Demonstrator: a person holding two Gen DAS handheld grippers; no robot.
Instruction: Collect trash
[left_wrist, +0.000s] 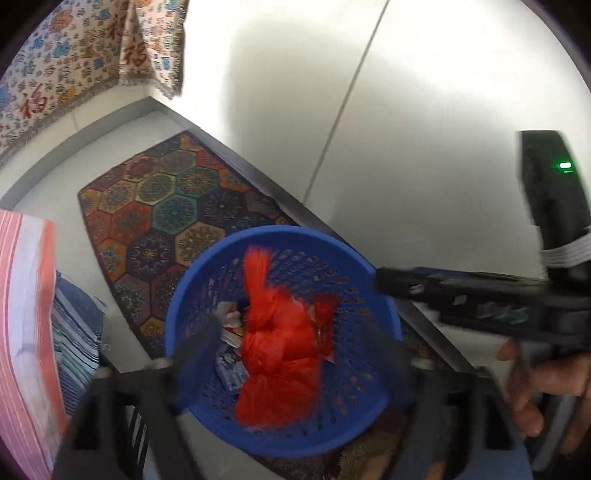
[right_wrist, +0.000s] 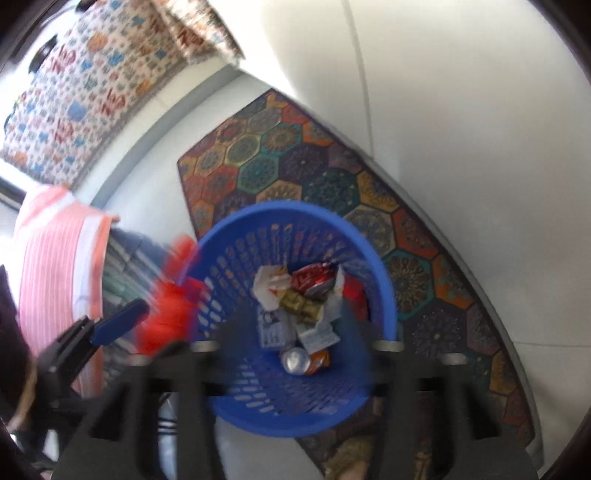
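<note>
Patterned hexagon rug (right_wrist: 332, 177) lying on pale floor by wall. Blue perforated wastebasket (left_wrist: 354, 413) standing on rug, holding cans and crumpled wrappers (right_wrist: 295, 306). Red plastic bag (left_wrist: 280, 350) dropping at basket mouth, free of both tongs. Left tongs (left_wrist: 295, 343) gaping wide, gripping nothing. Right tongs (right_wrist: 291, 347) standing partly open, empty. Step: bag drop-off, likely finishing. Next: lifting clear, seeking more trash.

You have a blue perforated basket (right_wrist: 236, 240) standing upright on the patterned rug, near you. Inside lie crumpled papers (right_wrist: 271, 286), a crushed red can (right_wrist: 314, 282) and a silver can (right_wrist: 295, 361). A knotted red plastic bag (left_wrist: 277, 343) hangs blurred over its mouth.
</note>
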